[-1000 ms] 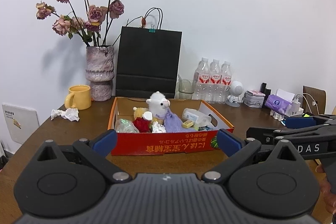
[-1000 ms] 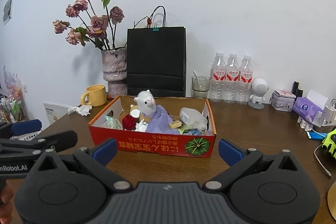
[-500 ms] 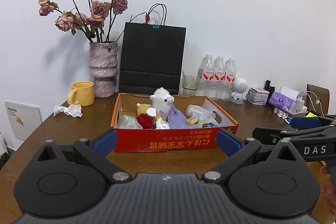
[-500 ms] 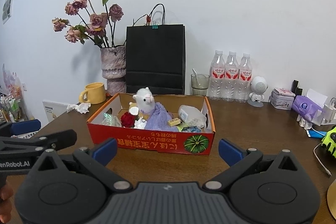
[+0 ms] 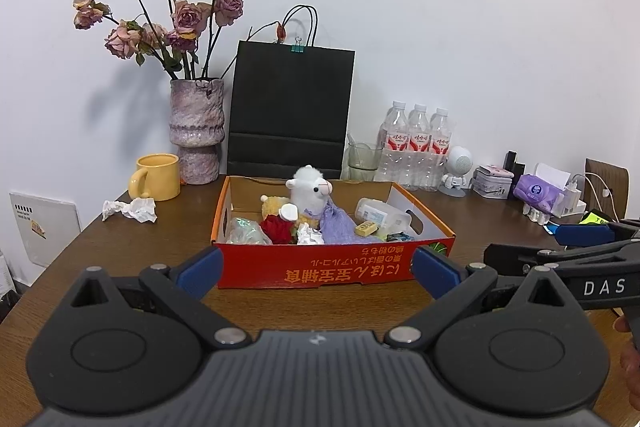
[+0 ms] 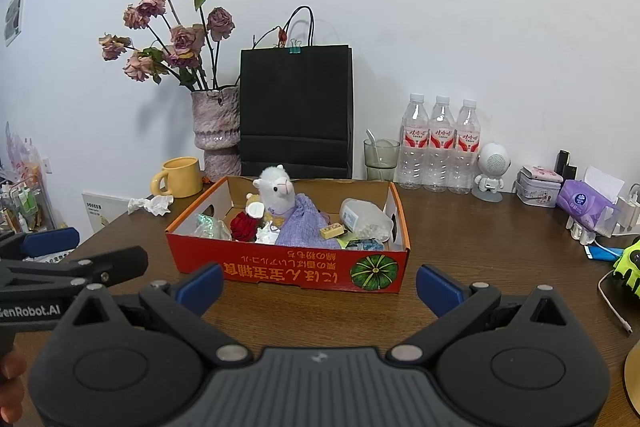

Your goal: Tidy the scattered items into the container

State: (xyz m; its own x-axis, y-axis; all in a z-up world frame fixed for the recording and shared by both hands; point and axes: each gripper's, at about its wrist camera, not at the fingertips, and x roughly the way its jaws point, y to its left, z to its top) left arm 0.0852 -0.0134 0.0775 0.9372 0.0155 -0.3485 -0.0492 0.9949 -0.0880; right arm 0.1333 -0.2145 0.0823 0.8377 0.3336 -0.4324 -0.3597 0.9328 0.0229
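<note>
A red cardboard box [image 5: 336, 269] [image 6: 288, 273] stands on the wooden table in front of both grippers. Inside it sit a white plush alpaca [image 5: 310, 189] [image 6: 276, 189], a purple cloth [image 5: 336, 227], a red flower [image 5: 277, 230], a clear plastic tub [image 6: 365, 217] and several small bits. A crumpled tissue [image 5: 130, 209] [image 6: 152, 203] lies on the table left of the box, by the yellow mug [image 5: 156, 177]. My left gripper [image 5: 316, 269] is open and empty, short of the box's front wall. My right gripper [image 6: 320, 283] is open and empty too, at the same distance.
Behind the box stand a vase of dried roses [image 5: 196, 131], a black paper bag [image 5: 290, 111], a glass [image 6: 380, 159] and three water bottles [image 6: 440, 147]. A small white robot figure [image 6: 492, 171], a tin, a tissue pack [image 6: 586, 205] and cables crowd the right side.
Both grippers have drawn back slightly from the box and risen a little; the box looks a bit smaller and lower. Both stay open and empty.
</note>
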